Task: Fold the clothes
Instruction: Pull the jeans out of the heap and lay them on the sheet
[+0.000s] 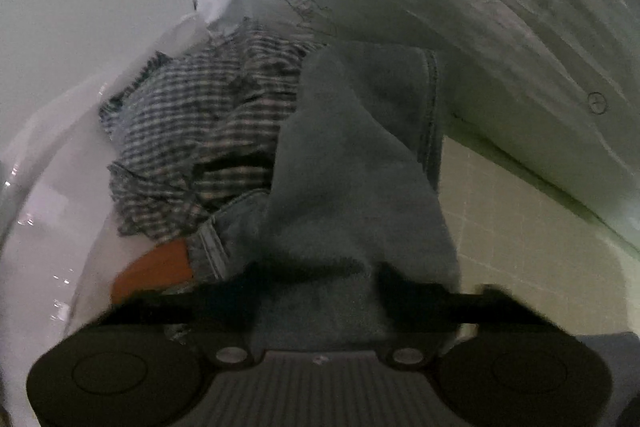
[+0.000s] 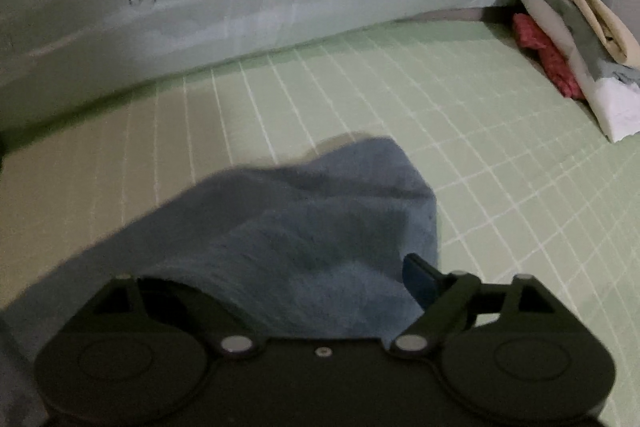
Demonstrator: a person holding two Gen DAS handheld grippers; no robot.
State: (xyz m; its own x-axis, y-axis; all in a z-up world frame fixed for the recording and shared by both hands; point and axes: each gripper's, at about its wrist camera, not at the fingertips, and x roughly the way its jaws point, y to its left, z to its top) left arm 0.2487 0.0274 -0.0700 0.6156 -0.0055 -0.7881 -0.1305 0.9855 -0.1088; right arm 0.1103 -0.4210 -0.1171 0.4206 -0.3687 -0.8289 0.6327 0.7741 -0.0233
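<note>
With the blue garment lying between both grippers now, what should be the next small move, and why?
Probably close both grippers on the blue garment. It lies bunched between the open right gripper and the left gripper, on the green checked sheet, not yet spread for folding.

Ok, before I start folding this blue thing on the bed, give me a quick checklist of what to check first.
1. Right claw open: ok, jaws wide at the blue garment edge.
2. Left claw grip on the blue garment: cannot tell; cloth covers its fingers.
3. Garment flat on the green checked sheet: not ok, bunched.
4. Bare sheet beyond the garment: ok.
5. Folded stack clear of the garment: ok, it sits apart by the carrot-print bedding.
</note>
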